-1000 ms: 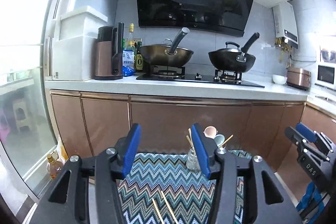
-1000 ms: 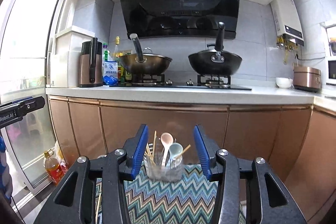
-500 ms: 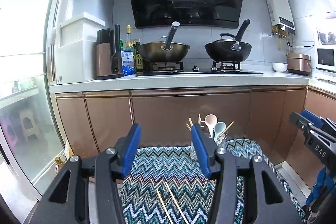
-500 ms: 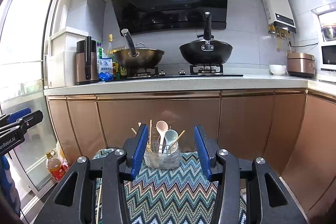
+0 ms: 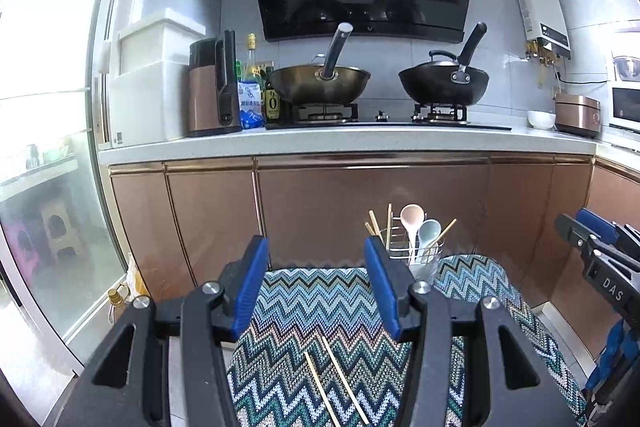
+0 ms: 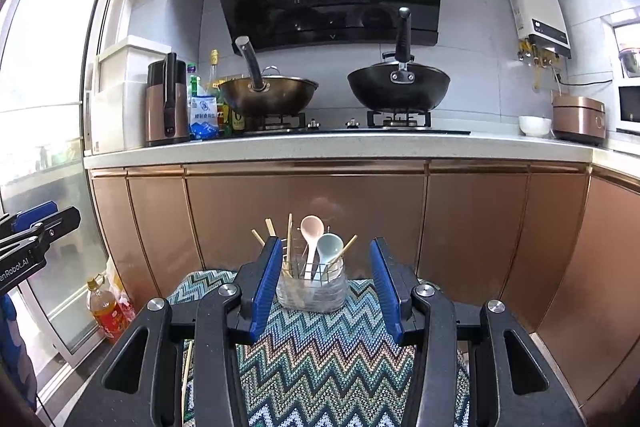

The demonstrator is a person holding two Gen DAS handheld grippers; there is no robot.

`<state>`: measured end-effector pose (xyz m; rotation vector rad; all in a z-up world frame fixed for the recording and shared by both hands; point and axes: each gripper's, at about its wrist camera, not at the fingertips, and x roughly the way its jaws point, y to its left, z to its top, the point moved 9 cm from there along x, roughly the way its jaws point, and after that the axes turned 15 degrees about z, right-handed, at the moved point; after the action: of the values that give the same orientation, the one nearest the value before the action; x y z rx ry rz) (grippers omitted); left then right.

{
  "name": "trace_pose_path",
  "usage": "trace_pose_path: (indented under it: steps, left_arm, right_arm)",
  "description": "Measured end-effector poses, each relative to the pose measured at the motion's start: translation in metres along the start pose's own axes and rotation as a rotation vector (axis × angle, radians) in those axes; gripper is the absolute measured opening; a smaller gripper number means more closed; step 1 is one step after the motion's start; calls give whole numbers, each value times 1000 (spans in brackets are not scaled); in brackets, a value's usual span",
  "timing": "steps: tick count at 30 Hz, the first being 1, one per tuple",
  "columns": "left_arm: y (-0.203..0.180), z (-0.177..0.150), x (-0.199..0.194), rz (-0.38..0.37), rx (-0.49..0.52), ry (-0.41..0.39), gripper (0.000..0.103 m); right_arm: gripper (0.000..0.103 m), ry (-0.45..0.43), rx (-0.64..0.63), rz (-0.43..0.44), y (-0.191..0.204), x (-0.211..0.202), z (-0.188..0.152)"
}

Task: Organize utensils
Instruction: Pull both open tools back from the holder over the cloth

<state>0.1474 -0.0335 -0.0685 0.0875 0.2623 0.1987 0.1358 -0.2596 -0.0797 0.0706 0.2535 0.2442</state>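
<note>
Landmark: clear glass utensil jar with a gold wire rack (image 6: 311,287), standing at the far edge of the zigzag-patterned knitted mat (image 6: 320,355), in front of the copper-coloured cabinet doors (image 6: 304,203).
Jar contents: pink long-handled spoon (image 6: 311,233) and pale blue spoon (image 6: 329,247) upright, bowls up, side by side; several bamboo chopsticks (image 6: 289,239) leaning out at different angles.
Loose pieces: a pair of bamboo chopsticks (image 5: 336,383) lying flat on the mat, well short of the jar, on the near side; the two sticks are close together and nearly parallel.
Left gripper (image 5: 316,287): black frame, blue pads, jaws spread wide, nothing between them. Held above the mat, the loose chopsticks showing below the gap; the jar sits just past its right finger in the left wrist view.
Right gripper (image 6: 325,283): same build, jaws wide apart, holding nothing. Pointed straight at the jar, which shows framed between the two blue pads, untouched by either.
Grippers relative to each other: each shows at the edge of the other's view, apart.
Beyond the jar: white countertop (image 6: 320,143) above the cabinets; bronze wok (image 6: 268,93) and black wok (image 6: 398,85) on the hob.
Left of the jar: plastic bottle of amber oil (image 6: 105,311) on the floor by the glass door.
</note>
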Motion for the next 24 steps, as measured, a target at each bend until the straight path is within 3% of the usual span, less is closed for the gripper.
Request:
trace_pose_path:
  steps: [18, 24]
  left_arm:
    - [17, -29, 52, 29, -16, 100, 48]
    - [25, -51, 84, 17, -25, 200, 48]
  right_arm:
    - [45, 86, -14, 13, 8, 42, -19]
    - [45, 160, -30, 47, 19, 69, -33]
